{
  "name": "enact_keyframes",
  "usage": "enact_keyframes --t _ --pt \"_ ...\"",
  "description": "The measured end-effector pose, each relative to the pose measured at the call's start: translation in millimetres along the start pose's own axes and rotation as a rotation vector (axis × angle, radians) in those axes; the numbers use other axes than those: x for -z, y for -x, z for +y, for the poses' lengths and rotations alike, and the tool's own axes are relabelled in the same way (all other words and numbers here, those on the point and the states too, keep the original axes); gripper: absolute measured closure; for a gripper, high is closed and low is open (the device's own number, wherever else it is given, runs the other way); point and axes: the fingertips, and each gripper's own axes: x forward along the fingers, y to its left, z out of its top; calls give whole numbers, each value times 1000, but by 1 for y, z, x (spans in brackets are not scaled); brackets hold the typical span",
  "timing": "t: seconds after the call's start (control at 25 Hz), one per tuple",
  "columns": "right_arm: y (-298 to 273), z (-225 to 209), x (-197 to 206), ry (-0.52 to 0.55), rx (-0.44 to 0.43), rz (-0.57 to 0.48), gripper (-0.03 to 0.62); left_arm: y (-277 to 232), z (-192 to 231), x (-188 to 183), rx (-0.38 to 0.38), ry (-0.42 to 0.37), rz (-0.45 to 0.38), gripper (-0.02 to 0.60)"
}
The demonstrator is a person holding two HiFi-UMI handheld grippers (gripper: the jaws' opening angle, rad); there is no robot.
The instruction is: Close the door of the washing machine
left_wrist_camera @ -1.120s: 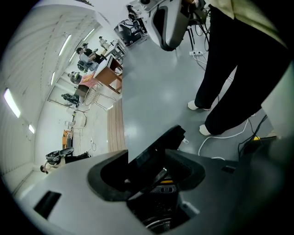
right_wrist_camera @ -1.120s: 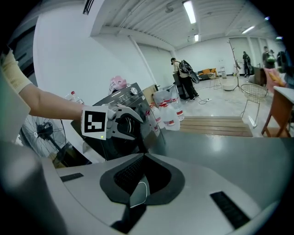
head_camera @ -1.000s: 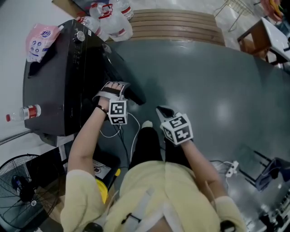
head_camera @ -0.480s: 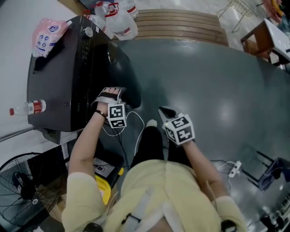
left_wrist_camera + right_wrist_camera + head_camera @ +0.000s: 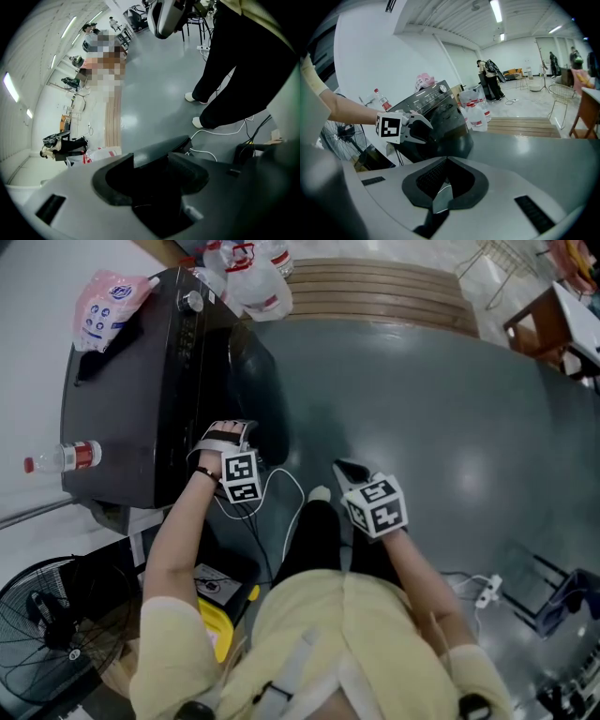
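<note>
Door (image 5: pixel 251 381) of washer (image 5: pixel 122 390), far left: nearly shut, slightly off the front. Left gripper (image 5: pixel 229 433): jaws apart, at the door's near edge. Right gripper (image 5: pixel 345 469): jaws together, empty, well right of it. Handling: press squarely and steadily until the latch catches.

One washing machine (image 5: pixel 122 390) with one door (image 5: pixel 255 381). Two grippers, the left gripper (image 5: pixel 228 430) and the right gripper (image 5: pixel 345 470), with one marker cube on each. One pink bag (image 5: pixel 108 298) on the machine's top. One small red-labelled bottle (image 5: pixel 64 458). At least two large water jugs (image 5: pixel 258 282), exact number unclear. One floor fan (image 5: pixel 47 638), one white power strip (image 5: pixel 481 590), one wooden table (image 5: pixel 544 310).
</note>
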Motion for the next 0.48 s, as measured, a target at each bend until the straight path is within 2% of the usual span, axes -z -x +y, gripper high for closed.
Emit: enact_keyframes --t 0.24,0.48 --pt "-9 7 -7 0 -1 1 588 -2 -5 15 32 5 21 350" --pt "-15 10 -8 -4 4 4 588 -1 -12 32 98 14 73 350"
